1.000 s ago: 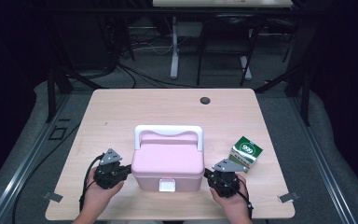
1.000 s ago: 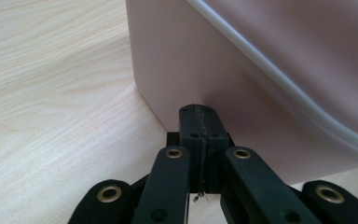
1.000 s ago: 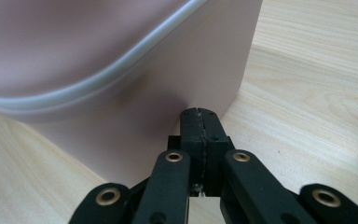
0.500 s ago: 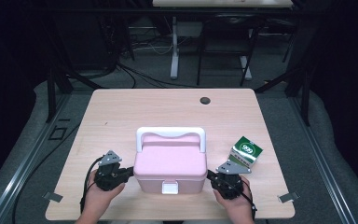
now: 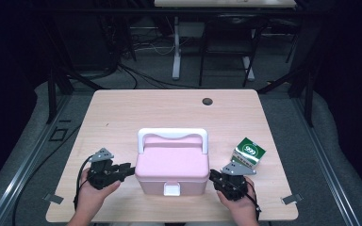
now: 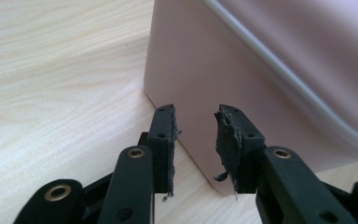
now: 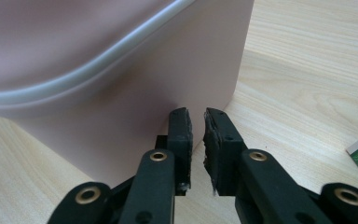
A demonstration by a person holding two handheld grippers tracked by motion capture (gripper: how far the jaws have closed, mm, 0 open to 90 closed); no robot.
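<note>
A pink box (image 5: 172, 167) with a white handle is sitting near the worktop's (image 5: 122, 113) front edge. The left gripper (image 6: 196, 135), jaws apart, and the right gripper (image 7: 196, 140), jaws nearly together and empty, are flanking its sides. Uneven pushing could skew it toward the green carton (image 5: 248, 152).

A pink plastic box (image 5: 172, 168) with a white carry handle (image 5: 172, 136) folded down along its far edge sits upright near the front middle of the bench (image 5: 122, 113), lid closed, white latch (image 5: 171, 189) facing the person. Right of it stands 1 small green-and-white carton (image 5: 248, 153), tilted, apparently not touching the box.
</note>
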